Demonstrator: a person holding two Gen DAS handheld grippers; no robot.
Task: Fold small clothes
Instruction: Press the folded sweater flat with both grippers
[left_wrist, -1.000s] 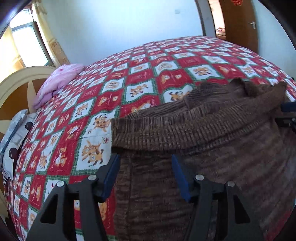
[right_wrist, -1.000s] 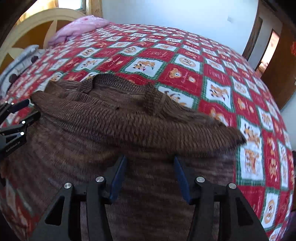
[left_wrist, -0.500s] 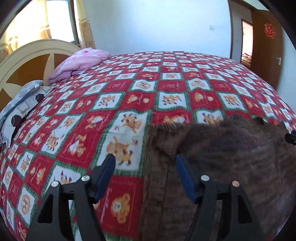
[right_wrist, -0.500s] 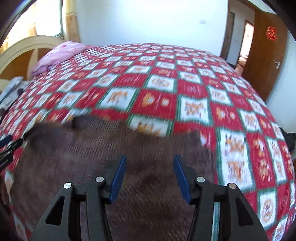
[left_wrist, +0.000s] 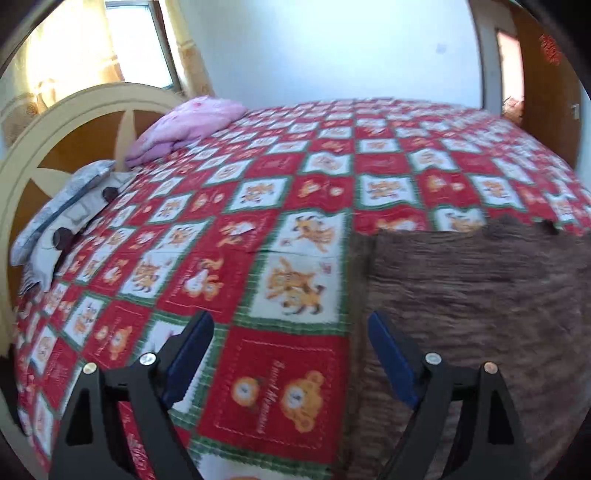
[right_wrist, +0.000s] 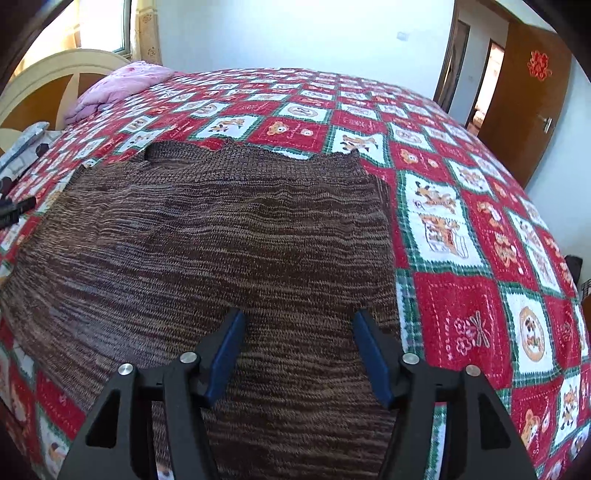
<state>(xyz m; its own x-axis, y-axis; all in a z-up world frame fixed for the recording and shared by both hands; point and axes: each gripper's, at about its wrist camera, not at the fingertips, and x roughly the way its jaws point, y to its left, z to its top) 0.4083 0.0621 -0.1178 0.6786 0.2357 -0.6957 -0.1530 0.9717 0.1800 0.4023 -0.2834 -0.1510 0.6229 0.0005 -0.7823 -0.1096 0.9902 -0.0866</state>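
On quilt (right_wrist: 461, 317): brown sweater (right_wrist: 221, 240) blurred, cut off left view; both hand-held grippers (left_wrist: 290, 334) (right_wrist: 297, 330) released.

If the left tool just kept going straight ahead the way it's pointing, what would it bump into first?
Most likely the red patchwork bedspread. The open left tool points over bare quilt, with the brown sweater edge just by its right finger. Depth is hard to judge, so it might brush that edge.

Your brown knit sweater (right_wrist: 207, 251) lies spread flat on the patchwork quilt (right_wrist: 461, 317) — folded, top edge uneven.
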